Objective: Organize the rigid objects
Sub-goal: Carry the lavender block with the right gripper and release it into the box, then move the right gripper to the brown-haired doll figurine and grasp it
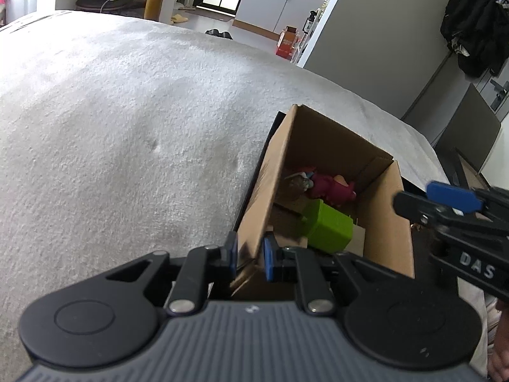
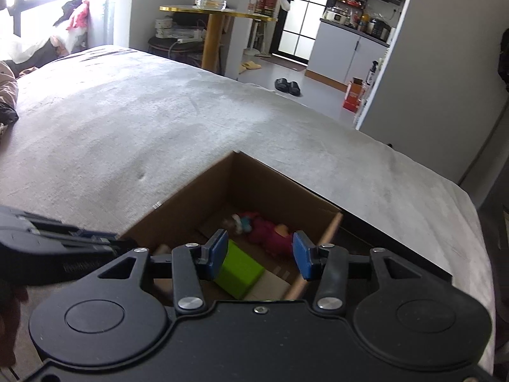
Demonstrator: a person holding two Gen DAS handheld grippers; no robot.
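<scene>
The left gripper (image 1: 249,254) pinches the near wall of the cardboard box (image 1: 393,222) between its nearly closed jaws. The box sits on the grey bed cover (image 1: 127,127), holding a green block (image 1: 331,227) and a magenta plush toy (image 1: 331,189) (other items behind it are unclear). The right gripper (image 2: 259,256) hovers above the box opening, jaws spread and empty.

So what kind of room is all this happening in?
Most likely a small studio flat: a grey bed fills the foreground, with a kitchen counter of appliances beyond and slippers on the floor.
</scene>
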